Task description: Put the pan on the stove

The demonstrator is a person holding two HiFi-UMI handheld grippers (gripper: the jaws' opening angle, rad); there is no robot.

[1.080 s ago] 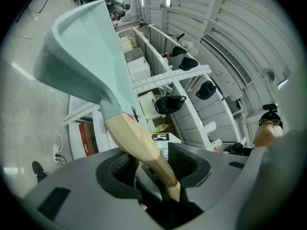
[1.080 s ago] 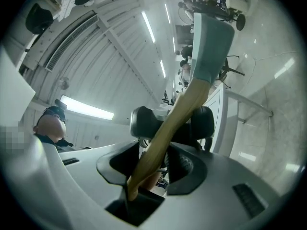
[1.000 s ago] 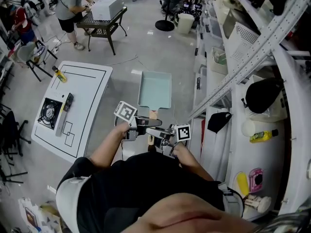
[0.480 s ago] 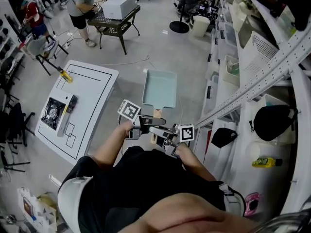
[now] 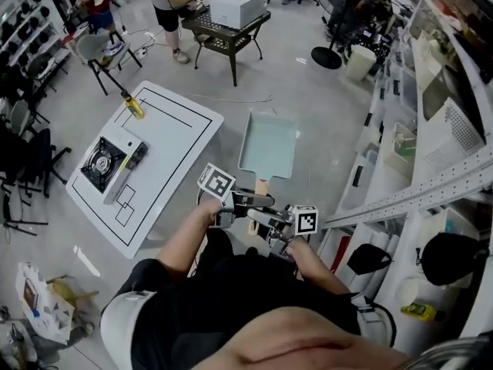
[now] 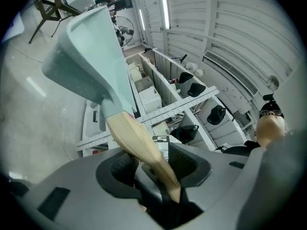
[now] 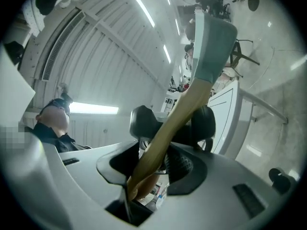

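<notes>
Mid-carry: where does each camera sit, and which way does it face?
Head view: on the person's head, facing steeply down at floor, table and stove; forearms, left tool and right tool show.
Left gripper view: on the left tool, along jaws shut on the wooden handle, toward shelving; person's dark shirt at right.
Right gripper view: on the right tool, along jaws gripping that handle, toward the ceiling; person's shirt at left.
All three share the pan.

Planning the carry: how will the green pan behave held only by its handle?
Probably front-heavy: the pan juts beyond its wooden handle. Likely rigid: no sag shows. Left tool and right tool both clamp the handle, probably limiting twist.
</notes>
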